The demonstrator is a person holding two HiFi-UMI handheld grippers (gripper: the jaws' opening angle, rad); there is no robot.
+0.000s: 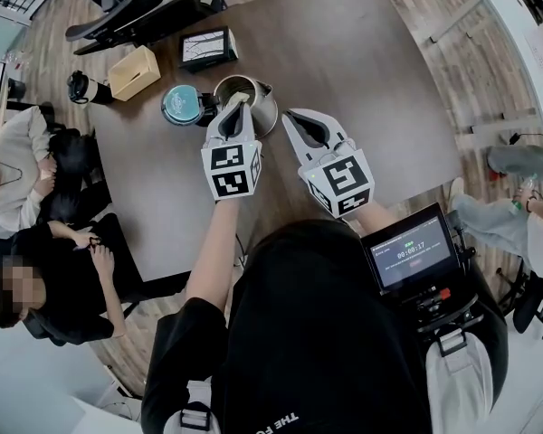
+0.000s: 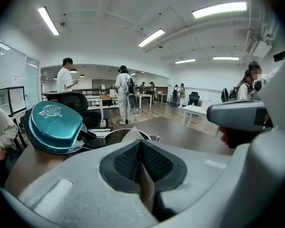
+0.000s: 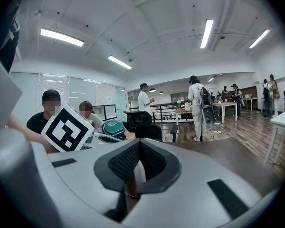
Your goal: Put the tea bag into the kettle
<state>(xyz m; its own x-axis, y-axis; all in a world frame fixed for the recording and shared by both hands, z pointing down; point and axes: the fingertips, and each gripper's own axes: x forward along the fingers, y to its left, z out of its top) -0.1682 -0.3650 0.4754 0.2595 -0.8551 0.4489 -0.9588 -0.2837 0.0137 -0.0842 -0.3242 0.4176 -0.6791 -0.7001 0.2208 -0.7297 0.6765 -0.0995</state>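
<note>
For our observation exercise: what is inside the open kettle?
Only dark interior shows. The tea bag, pinched in the left gripper, sits at the mouth of the kettle, not released. The gripper covers part of the opening; the bottom is unseen.

Head view steeply down over the kettle (image 1: 246,98), both gripper views level, near it, sharing its teal lid (image 2: 54,127)

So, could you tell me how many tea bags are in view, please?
1: the tea bag is pinched in the left tool above the open kettle. Others inside the kettle or the tan box may be hidden.
</note>
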